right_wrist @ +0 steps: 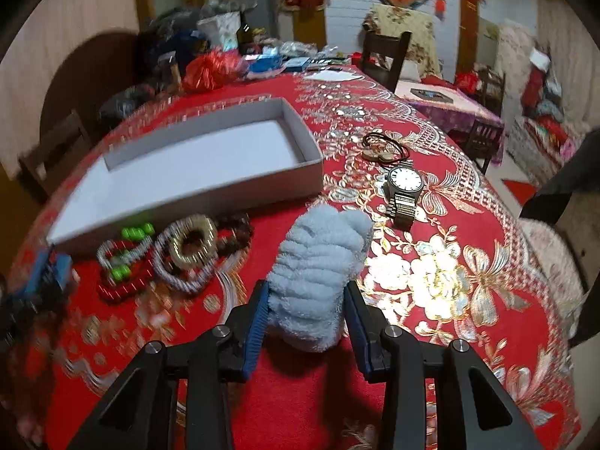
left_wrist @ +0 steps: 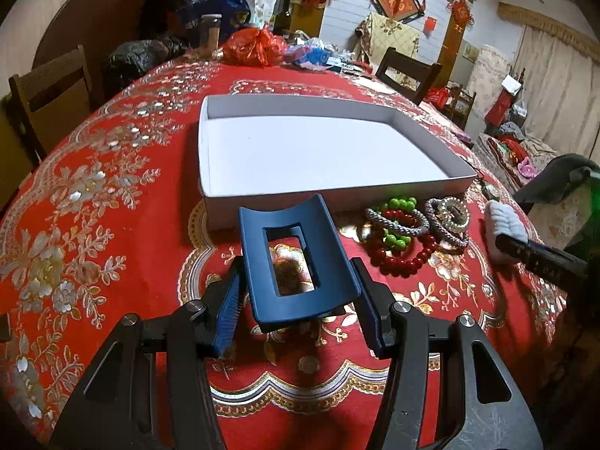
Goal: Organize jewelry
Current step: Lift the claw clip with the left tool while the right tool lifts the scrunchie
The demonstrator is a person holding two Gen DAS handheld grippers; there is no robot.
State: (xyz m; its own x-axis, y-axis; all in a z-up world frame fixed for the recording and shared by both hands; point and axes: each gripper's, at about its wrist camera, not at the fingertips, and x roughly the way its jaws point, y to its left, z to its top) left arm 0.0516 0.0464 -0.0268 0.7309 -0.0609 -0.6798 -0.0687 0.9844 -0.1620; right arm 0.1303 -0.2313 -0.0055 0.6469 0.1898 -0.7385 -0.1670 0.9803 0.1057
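Observation:
My left gripper (left_wrist: 296, 275) is shut on a dark blue hair claw clip (left_wrist: 285, 213), held just above the red tablecloth in front of the white box (left_wrist: 300, 99), whose inside is bare. My right gripper (right_wrist: 306, 287) is shut on a fluffy light-blue scrunchie (right_wrist: 318, 255), right of the box's near corner. Between the two grippers lies a pile of bracelets: green beads (left_wrist: 397, 206), red beads (left_wrist: 405, 262), grey braided bands (left_wrist: 397, 227) and a gold ring-shaped piece (left_wrist: 452, 217). The scrunchie (left_wrist: 504, 225) also shows at the right in the left wrist view.
A metal wristwatch (right_wrist: 405, 183) and black hair ties (right_wrist: 386, 142) lie right of the box. Bags, bottles and red wrapping (left_wrist: 251, 47) crowd the table's far end. Wooden chairs (left_wrist: 48, 86) stand along the sides.

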